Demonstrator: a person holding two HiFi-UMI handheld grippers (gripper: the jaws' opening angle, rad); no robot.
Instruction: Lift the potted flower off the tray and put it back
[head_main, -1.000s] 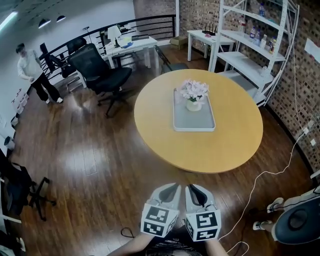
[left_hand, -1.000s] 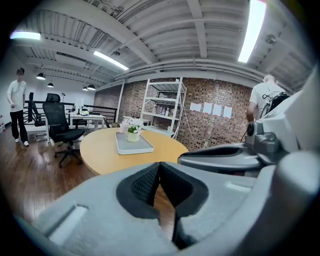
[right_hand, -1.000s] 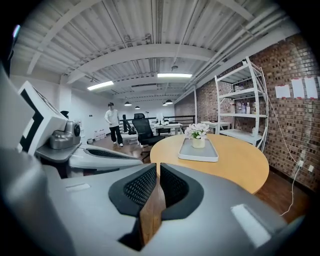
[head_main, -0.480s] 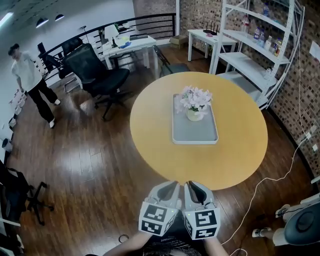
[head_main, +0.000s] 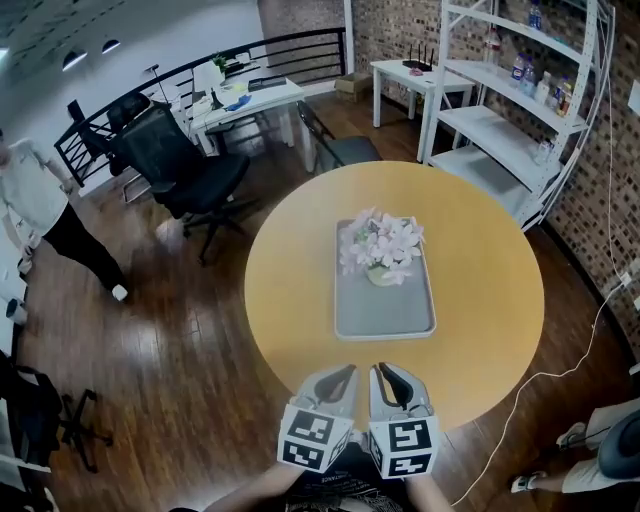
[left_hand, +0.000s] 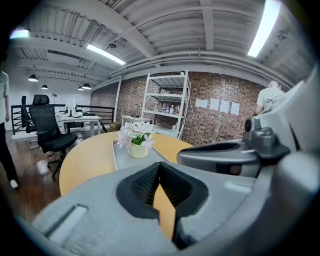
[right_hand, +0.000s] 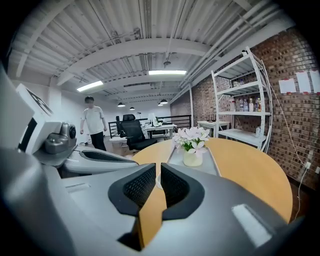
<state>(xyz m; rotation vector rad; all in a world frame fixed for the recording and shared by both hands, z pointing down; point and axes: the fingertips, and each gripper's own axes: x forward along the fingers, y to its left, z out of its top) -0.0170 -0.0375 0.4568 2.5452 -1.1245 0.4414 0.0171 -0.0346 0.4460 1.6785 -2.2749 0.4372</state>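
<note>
The table (head_main: 480, 300) has come much closer in the head view. A second ago it sat in the upper middle of the frame with a wide strip of wooden floor (head_main: 170, 340) below it. Now its near rim lies right under the tips of the two claws at the bottom centre. Whoever holds them has walked up to it, keeping the claws side by side the whole way.

The left claw (head_main: 343, 373) and the right claw (head_main: 387, 372) are both clenched on nothing. In each claw's own view the dark pads stand together, with only tabletop showing beyond them.

The potted flower (head_main: 382, 250) stands upright in the far half of the grey tray (head_main: 385, 318), at the centre of the frame, and it hasn't been touched. The tray lies in the middle of the table, its near end a little beyond the claw tips. The flower itself is well apart from them.

Over at the left edge of the frame a person (head_main: 40, 215) has wandered further left and has nothing to do with this.

I'd say the walk-up is about done and the lift has not begun. The claws must first open and then reach over the bare near half of the tray to the pot.
</note>
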